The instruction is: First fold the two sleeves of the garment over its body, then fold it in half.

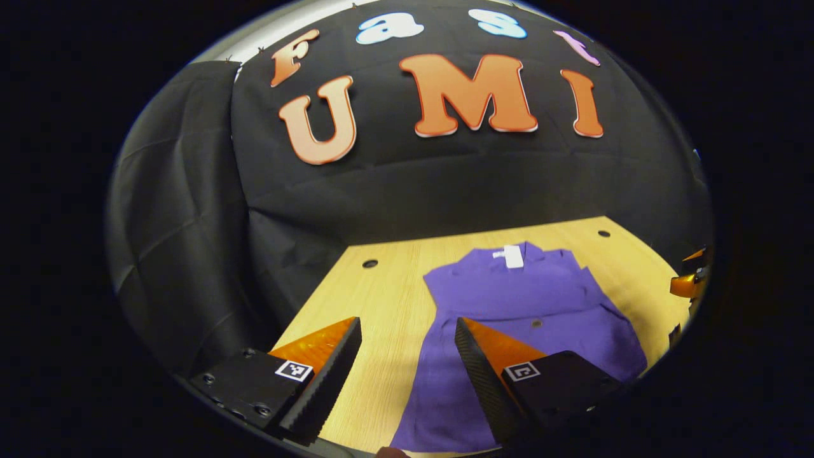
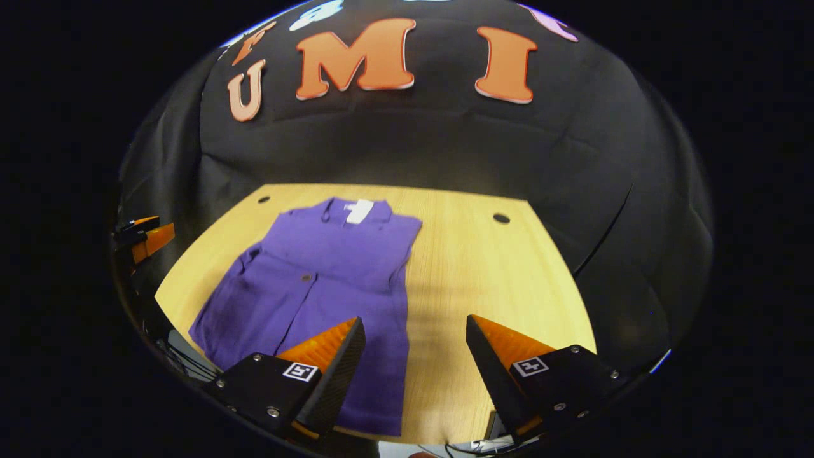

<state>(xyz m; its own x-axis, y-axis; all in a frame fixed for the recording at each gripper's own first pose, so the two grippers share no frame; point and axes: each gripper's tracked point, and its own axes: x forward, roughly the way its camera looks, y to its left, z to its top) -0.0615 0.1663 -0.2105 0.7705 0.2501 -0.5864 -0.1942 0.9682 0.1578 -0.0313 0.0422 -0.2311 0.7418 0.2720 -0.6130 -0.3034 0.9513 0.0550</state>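
A purple garment (image 1: 509, 305) lies flat on the wooden table (image 1: 381, 299), its collar and white label (image 1: 512, 256) at the far end and its hem toward me. Layers of folded cloth lie along its side edges over the body. My left gripper (image 1: 407, 324) is open above the garment's near left edge, nothing between its fingers. In the right gripper view the garment (image 2: 331, 273) lies left of centre. My right gripper (image 2: 415, 321) is open over its near right edge, also holding nothing. Each gripper shows at the edge of the other's view: right gripper (image 1: 690, 280), left gripper (image 2: 145, 238).
The table (image 2: 483, 280) has bare wood right of the garment and round holes near its far corners (image 1: 369, 263) (image 2: 501, 218). Black cloth walls close in the back and both sides. The table's near edge lies just under the fingers.
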